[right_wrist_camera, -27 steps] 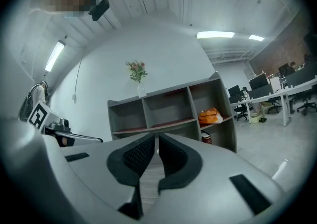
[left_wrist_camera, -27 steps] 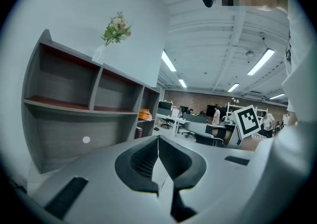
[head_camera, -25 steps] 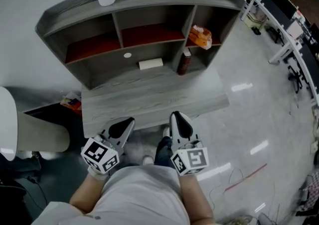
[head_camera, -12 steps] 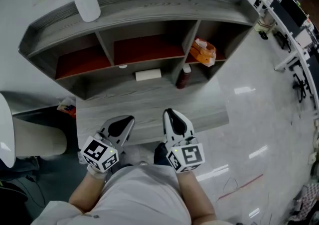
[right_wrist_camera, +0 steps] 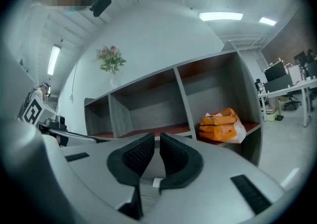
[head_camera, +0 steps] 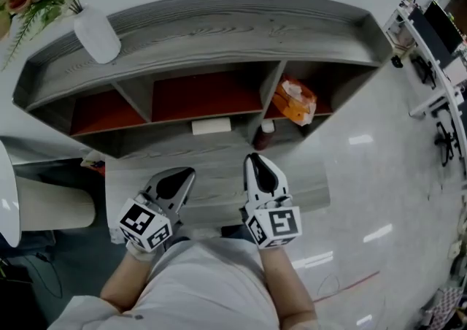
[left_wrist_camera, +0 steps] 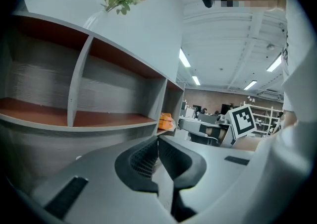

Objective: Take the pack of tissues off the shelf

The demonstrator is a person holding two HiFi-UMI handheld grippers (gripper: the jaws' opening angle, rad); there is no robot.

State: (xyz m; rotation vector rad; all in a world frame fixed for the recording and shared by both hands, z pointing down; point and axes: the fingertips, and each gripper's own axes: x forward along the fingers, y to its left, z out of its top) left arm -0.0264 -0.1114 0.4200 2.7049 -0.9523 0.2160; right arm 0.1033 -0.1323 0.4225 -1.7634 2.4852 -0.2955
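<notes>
An orange pack of tissues (head_camera: 292, 100) lies in the right compartment of the grey shelf (head_camera: 219, 29); the right gripper view shows the pack (right_wrist_camera: 222, 125) ahead and to the right, and the left gripper view shows its edge (left_wrist_camera: 166, 121). My left gripper (head_camera: 186, 172) and right gripper (head_camera: 253, 157) hover side by side over the desk in front of the shelf, both short of the pack. Each has its jaws shut with nothing between them, as seen on the left gripper (left_wrist_camera: 158, 141) and on the right gripper (right_wrist_camera: 157, 136).
A white box (head_camera: 211, 126) and a dark bottle (head_camera: 264, 133) stand on the grey desk (head_camera: 306, 182) under the shelf. A white vase (head_camera: 96, 33) with flowers sits on the shelf top. A white chair (head_camera: 9, 197) is at left, office desks (head_camera: 438, 36) at right.
The person has stepped closer, so the shelf fills more of the head view. Both grippers have come slightly forward over the desk, still shut and empty.
</notes>
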